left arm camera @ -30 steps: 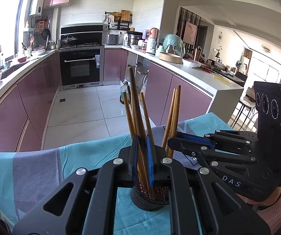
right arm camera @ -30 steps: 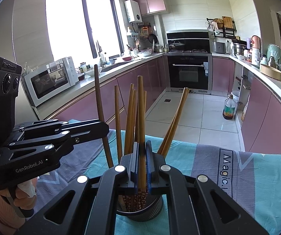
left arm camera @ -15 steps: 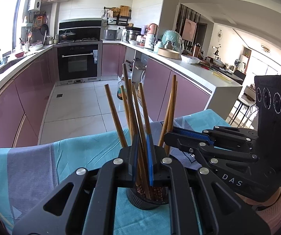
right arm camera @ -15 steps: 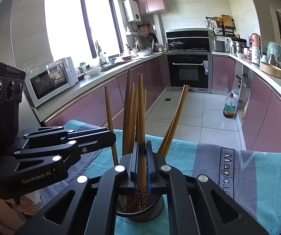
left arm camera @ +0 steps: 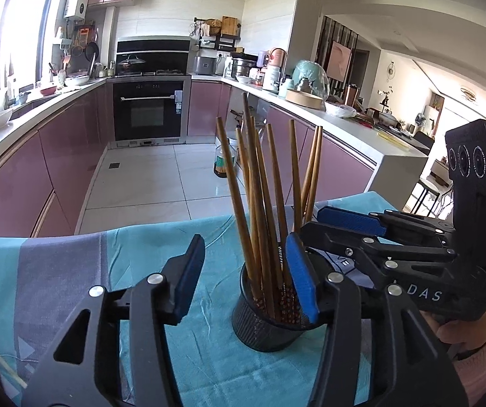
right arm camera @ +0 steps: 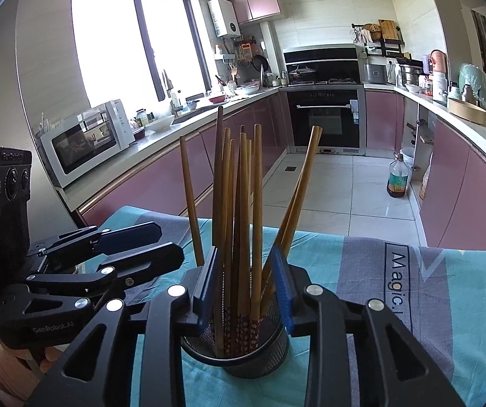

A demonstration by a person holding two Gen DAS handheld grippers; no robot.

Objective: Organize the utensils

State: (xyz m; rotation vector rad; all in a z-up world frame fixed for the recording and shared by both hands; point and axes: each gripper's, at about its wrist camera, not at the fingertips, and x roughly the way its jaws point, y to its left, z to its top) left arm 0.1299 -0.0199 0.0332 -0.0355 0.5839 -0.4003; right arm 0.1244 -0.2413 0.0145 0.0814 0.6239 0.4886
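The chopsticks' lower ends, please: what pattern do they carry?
Small pale flowers on dark red, clearest in the right wrist view.

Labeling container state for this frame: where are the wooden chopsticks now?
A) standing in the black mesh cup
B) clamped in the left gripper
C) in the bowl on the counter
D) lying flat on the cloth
A: the chopsticks stand upright in the black mesh cup on the blue cloth; none lie on the cloth.

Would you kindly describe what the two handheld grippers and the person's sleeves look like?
Both the left gripper and the right gripper are black, with silver rivets and blue pads. Each body carries three round lenses and white lettering. A pink sleeve covers the right wrist.
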